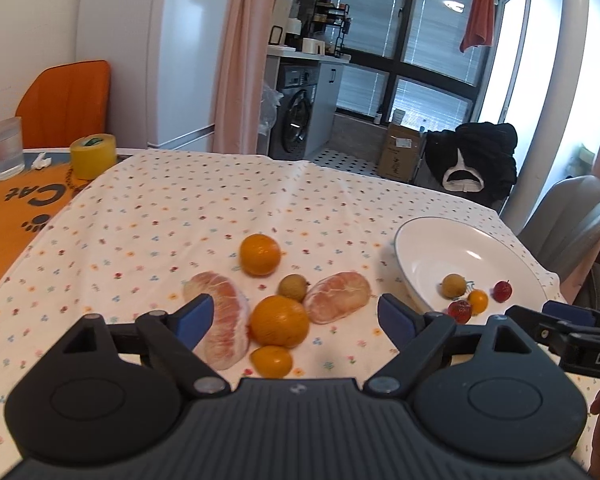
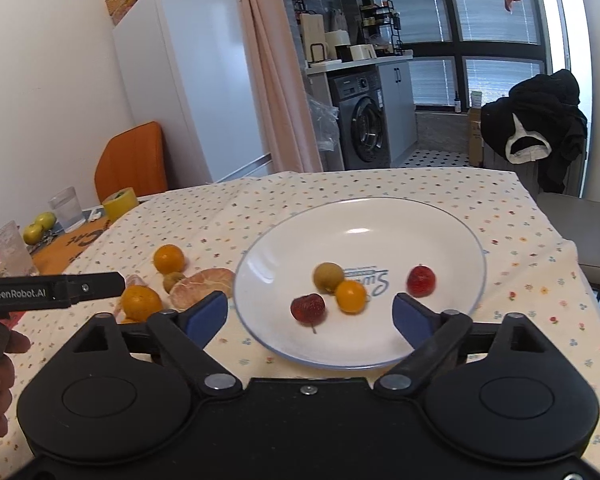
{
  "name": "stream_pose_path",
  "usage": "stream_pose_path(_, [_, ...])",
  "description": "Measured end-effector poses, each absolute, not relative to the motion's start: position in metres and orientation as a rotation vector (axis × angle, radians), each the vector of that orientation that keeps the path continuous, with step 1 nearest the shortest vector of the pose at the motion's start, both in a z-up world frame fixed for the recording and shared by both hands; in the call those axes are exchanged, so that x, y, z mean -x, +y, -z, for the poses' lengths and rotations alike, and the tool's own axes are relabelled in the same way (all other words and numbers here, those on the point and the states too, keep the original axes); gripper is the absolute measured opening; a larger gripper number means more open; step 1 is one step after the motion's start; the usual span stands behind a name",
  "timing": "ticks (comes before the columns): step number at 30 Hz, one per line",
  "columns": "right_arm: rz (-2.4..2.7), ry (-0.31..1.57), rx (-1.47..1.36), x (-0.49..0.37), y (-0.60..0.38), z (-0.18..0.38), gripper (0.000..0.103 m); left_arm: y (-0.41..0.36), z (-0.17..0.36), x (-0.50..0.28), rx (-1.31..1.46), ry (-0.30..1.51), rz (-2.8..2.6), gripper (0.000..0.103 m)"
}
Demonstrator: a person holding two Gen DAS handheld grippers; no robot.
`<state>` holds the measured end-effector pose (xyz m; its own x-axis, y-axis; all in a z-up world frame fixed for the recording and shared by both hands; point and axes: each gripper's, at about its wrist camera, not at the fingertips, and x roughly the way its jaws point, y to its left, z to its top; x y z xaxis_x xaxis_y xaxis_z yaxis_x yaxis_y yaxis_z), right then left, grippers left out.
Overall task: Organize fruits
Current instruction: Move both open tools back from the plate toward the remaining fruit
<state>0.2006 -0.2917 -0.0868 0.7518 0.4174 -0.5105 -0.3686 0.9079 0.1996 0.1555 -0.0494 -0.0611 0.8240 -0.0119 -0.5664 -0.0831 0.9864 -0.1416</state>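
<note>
Both left tongs [image 1: 294,314] and right tongs [image 2: 309,314] are spread, empty; the peeled pomelo segment [image 1: 337,297] looks soft, tearable: grip its thick middle gently

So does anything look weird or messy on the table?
Not much. Two peeled pomelo pieces lie bare on the cloth, without skin, beside the oranges. Most fruit is off the plate, which holds only four small fruits. Nothing looks spilled or broken.
</note>
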Motion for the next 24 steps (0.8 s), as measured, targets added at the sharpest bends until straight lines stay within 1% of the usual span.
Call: stream_pose_path(24, [-0.559,0.59,-0.043,-0.199,-0.232,0.082,0.092,-0.004,0.069,-0.134,0.188,0.613,-0.093,0.088])
